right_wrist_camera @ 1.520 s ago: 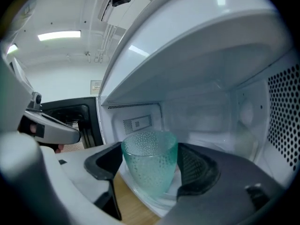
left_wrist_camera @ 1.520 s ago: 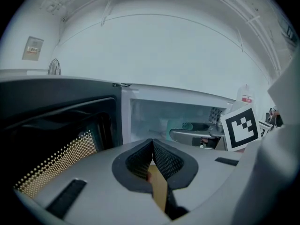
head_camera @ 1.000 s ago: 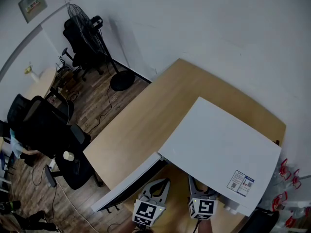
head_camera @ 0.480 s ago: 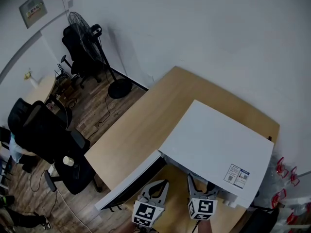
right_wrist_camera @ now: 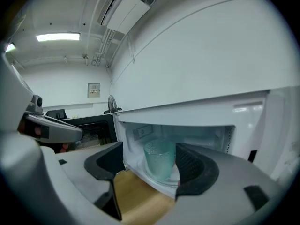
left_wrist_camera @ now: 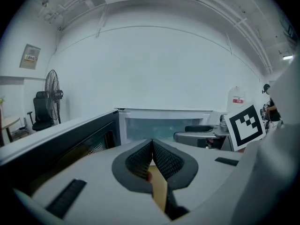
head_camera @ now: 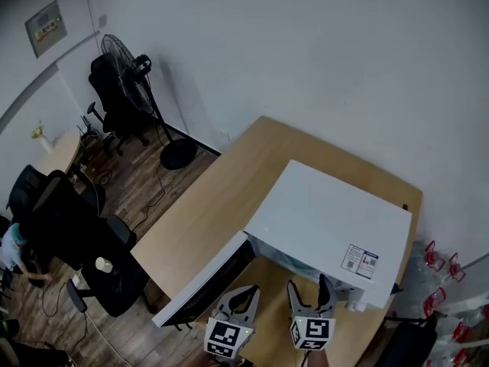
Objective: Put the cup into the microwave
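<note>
At frame centre, cup (right_wrist_camera: pixel 159 161) is standing inside microwave (right_wrist_camera: pixel 197 111); right gripper (right_wrist_camera: pixel 150 153) gaping wide, left gripper (left_wrist_camera: pixel 152 148) clamped empty; straight retreat advisable.

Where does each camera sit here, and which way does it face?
Head view: on the person's head, steeply down onto microwave; left gripper and right gripper at bottom.
Left gripper view: rides that gripper, jaws together, facing the open microwave.
Right gripper view: rides that gripper, jaws apart, facing cup inside microwave.
Shared: all show the microwave.
</note>
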The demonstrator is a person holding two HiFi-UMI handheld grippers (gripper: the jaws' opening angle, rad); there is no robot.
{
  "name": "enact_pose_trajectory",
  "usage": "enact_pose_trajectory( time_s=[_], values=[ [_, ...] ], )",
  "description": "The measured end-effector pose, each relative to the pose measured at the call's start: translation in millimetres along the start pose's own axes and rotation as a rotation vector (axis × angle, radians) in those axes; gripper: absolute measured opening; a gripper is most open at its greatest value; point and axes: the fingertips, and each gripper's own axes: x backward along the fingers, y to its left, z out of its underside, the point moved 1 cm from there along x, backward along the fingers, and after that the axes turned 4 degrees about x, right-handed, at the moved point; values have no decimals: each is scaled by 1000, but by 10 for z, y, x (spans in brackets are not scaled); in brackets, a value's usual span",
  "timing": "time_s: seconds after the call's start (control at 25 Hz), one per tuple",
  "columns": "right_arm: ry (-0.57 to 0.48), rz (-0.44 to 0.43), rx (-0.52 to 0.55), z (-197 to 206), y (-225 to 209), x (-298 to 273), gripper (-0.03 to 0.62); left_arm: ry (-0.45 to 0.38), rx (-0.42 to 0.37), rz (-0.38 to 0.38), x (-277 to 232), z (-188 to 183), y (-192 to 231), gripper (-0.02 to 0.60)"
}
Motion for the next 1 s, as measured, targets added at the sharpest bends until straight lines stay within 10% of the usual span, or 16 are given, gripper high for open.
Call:
enact_pose_trajectory(
  time_s=[1.0],
  values=[
    [-73,151,20,-372,366,1714,141,-98,-113,233,945,-199,-880,23]
  ],
)
